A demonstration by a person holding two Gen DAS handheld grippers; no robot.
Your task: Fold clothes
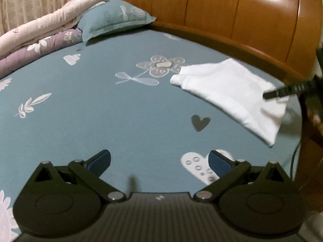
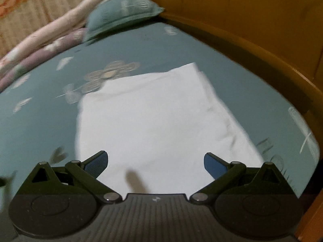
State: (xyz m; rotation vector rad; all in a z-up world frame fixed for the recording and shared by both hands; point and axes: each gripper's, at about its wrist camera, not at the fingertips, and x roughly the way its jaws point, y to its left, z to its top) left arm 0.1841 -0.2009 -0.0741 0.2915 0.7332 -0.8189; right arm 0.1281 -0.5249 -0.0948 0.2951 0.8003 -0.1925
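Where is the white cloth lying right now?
The white cloth lies folded on the teal bedsheet, near the bed's right edge by the wooden bed frame. It lies just ahead of the open right gripper, touching the sheet's printed flower.

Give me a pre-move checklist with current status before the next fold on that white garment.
1. Left gripper open and empty: ok.
2. Right gripper open, holding nothing: ok.
3. White garment lying flat on the bedsheet: ok, looks already folded.
4. Right gripper over the garment's near edge: ok.
5. Left gripper near the garment: not ok, it faces bare sheet beside it.
6. Fold area free of the pillow and quilt: ok, both far off.
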